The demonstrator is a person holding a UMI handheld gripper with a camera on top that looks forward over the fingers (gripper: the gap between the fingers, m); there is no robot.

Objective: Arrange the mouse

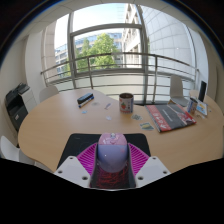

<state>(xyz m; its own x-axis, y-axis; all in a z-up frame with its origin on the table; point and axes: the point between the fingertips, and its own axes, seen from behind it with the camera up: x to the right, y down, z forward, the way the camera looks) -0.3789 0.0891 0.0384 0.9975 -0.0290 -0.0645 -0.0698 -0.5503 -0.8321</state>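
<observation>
Two pink-padded fingers of the gripper [111, 172] close around a smooth, rounded pale lilac-grey plastic mouse [111, 155], lifted above the near edge of the round, matte light-wood table [60, 122]. Its domed, glossy shell looks slippery, so I judge a steady squeeze and a slow, level descent wise. Beyond stand a dark patterned ceramic mug [126, 102], a small dark flat device [85, 99] and a red-covered magazine [170, 117].
</observation>
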